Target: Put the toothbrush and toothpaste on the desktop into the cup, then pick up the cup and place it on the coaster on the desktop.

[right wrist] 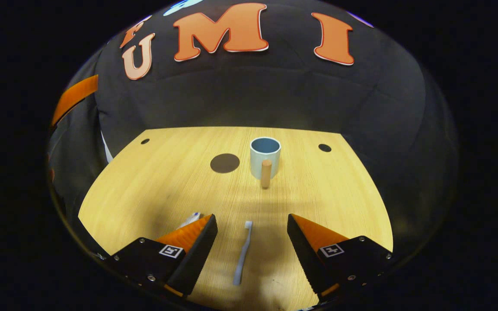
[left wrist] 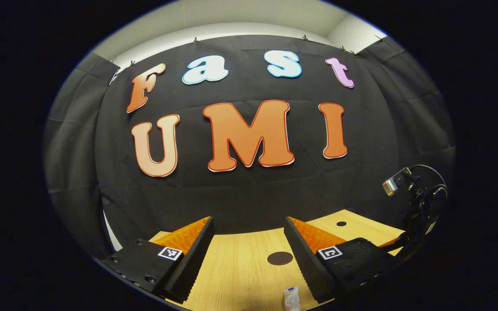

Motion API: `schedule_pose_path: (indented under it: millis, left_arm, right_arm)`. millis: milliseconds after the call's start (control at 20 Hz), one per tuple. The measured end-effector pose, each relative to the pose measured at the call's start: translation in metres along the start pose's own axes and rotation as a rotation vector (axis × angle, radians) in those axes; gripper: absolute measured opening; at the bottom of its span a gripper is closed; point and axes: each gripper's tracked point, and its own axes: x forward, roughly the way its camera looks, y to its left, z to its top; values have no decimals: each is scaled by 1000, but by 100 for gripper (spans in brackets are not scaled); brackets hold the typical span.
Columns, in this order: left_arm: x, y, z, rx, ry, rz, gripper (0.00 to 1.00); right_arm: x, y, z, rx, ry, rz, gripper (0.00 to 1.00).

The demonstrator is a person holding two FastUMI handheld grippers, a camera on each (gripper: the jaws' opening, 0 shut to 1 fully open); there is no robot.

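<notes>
In the right gripper view a pale blue cup (right wrist: 265, 157) with a wooden handle stands upright at mid-table, and a dark round coaster (right wrist: 225, 163) lies just left of it. A light blue toothbrush (right wrist: 242, 252) lies on the wood between the fingers of my right gripper (right wrist: 252, 235), which is open above it. The toothpaste tube's end (right wrist: 189, 219) peeks out behind the left finger. In the left gripper view my left gripper (left wrist: 249, 242) is open over the table, with the coaster (left wrist: 279, 258) ahead and the toothpaste (left wrist: 292, 299) at the bottom edge.
The wooden desktop (right wrist: 167, 181) has small dark holes near its far corners (right wrist: 324, 147). The black cloth wall rises just behind the table. The other gripper (left wrist: 417, 203) with its camera and cable hangs at the right of the left gripper view.
</notes>
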Motion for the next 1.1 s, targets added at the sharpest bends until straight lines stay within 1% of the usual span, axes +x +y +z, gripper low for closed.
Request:
schedule_pose_path:
  millis: [100, 150, 300, 450, 500, 550, 700, 900, 950, 1000, 1050, 1100]
  left_arm:
    - [-1, -1, -6, 7, 23, 12, 98]
    - [-2, 0, -11, 10, 34, 20, 98]
    - [-6, 5, -26, 12, 75, 52, 98]
    - [-10, 11, -38, 19, 114, 72, 98]
    - [-11, 12, -41, 25, 126, 74, 98]
    - [-11, 14, -45, 30, 134, 78, 98]
    - [-9, 18, -57, 25, 166, 81, 98]
    - [-11, 26, -71, 19, 210, 93, 98]
    - [-11, 28, -73, 19, 222, 97, 98]
    - [-12, 29, -79, 23, 244, 102, 98]
    - [-11, 32, -85, 22, 260, 105, 98]
    - [-12, 31, -90, 15, 279, 100, 98]
  right_arm:
    - [7, 1, -14, 1, 68, 3, 99]
    - [11, 1, -22, 10, 111, 5, 96]
    - [19, 0, -48, 12, 230, 1, 95]
    - [27, 6, -68, -11, 327, 12, 88]
    - [28, 8, -75, -24, 356, 14, 83]
    - [30, 9, -81, -41, 390, 16, 87]
    - [36, 14, -95, -62, 467, 24, 86]
    - [44, 21, -105, -53, 544, 28, 80]
    - [45, 20, -110, -63, 572, 24, 77]
    - [45, 19, -115, -62, 598, 21, 71]
    - [44, 20, -117, -50, 621, 21, 71]
    - [45, 21, -120, -39, 639, 21, 69]
